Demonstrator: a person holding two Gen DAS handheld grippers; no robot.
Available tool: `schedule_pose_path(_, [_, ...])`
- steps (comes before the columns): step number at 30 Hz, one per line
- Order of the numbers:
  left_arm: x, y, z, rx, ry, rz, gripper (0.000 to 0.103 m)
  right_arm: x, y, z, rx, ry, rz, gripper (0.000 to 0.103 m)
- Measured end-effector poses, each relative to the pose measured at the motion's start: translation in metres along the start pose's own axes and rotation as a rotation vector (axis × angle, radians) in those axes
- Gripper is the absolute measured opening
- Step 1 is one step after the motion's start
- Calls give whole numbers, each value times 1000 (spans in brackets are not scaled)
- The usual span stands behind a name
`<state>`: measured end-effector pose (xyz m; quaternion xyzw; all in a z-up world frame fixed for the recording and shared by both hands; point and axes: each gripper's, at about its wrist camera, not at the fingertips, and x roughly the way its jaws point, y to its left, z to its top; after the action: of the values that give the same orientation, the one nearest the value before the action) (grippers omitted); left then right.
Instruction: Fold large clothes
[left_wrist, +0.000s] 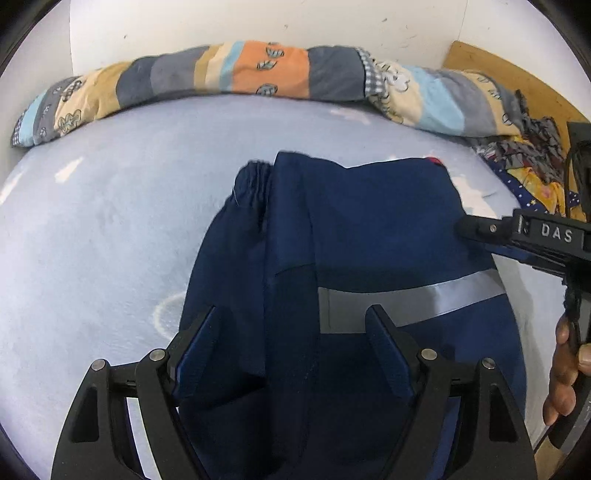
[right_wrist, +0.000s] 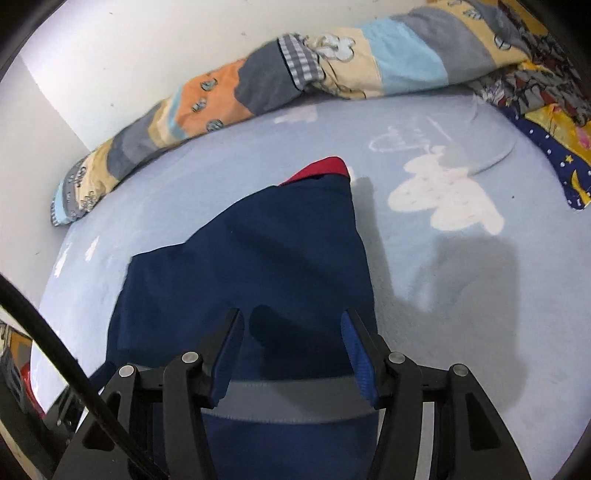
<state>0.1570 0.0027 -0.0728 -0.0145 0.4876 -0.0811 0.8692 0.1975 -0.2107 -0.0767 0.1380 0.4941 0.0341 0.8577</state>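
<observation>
Bed, seen from both wrist views: its pale blue sheet gives a broad, flat bearing surface, the likely reason the folding is done here and not in the air. A rolled patchwork quilt lies along the wall at the far edge, and a heap of patterned cloth sits at the right corner, both well apart from the work, so the middle of the bed serves as the folding ground. The garment, navy with a grey reflective band, lies on the sheet near the bed's middle, already doubled over itself; a gathered cuff shows at its far left corner and a red lining peeps out at the far right corner, which suggests the layers are not quite flush. Left claw hangs over the near part of the garment with jaws spread wide and released, cloth below but not pinched. Right claw likewise stands released above the band, its pads clear of the fabric; in the left view it reaches in from the right over the garment's edge, a hand on its handle. Both appear posed to take new hold for a further fold.
</observation>
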Motion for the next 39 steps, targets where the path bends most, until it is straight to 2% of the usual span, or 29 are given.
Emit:
schedule_pose_path(6, [3, -8, -5, 70, -16, 31, 84, 21, 15, -3, -84, 43, -61, 72])
schedule_pose_path(8, [-1, -9, -6, 73, -18, 29, 84, 18, 19, -5, -102, 38, -78, 72])
schedule_pose_path(11, [-13, -12, -10, 93, -31, 20, 84, 0, 24, -8, -102, 28, -37, 73])
schedule_pose_path(14, [-26, -18, -15, 150, -63, 49, 84, -22, 30, -17, -98, 18, 1, 73])
schedule_pose_path(22, [-76, -30, -36, 259, -166, 101, 84, -75, 37, -69, -130, 15, 31, 73])
schedule_pose_path(24, [-86, -32, -41, 252, -182, 102, 84, -84, 34, -84, -112, 24, 52, 73])
schedule_pose_path(26, [-97, -31, -51, 203, -189, 78, 84, -91, 30, -98, -82, 36, 90, 73])
schedule_pose_path(31, [-94, -30, -77, 96, -150, 16, 84, -96, 24, -132, -8, 90, 177, 73])
schedule_pose_path(34, [-81, -30, -91, 98, -114, 39, 84, -94, 23, -143, 6, 116, 187, 73])
schedule_pose_path(36, [-69, -26, -101, 115, -89, 81, 84, -90, 24, -145, -1, 133, 180, 73])
schedule_pose_path(39, [-65, -22, -108, 113, -101, 92, 85, -84, 23, -145, 5, 143, 152, 73])
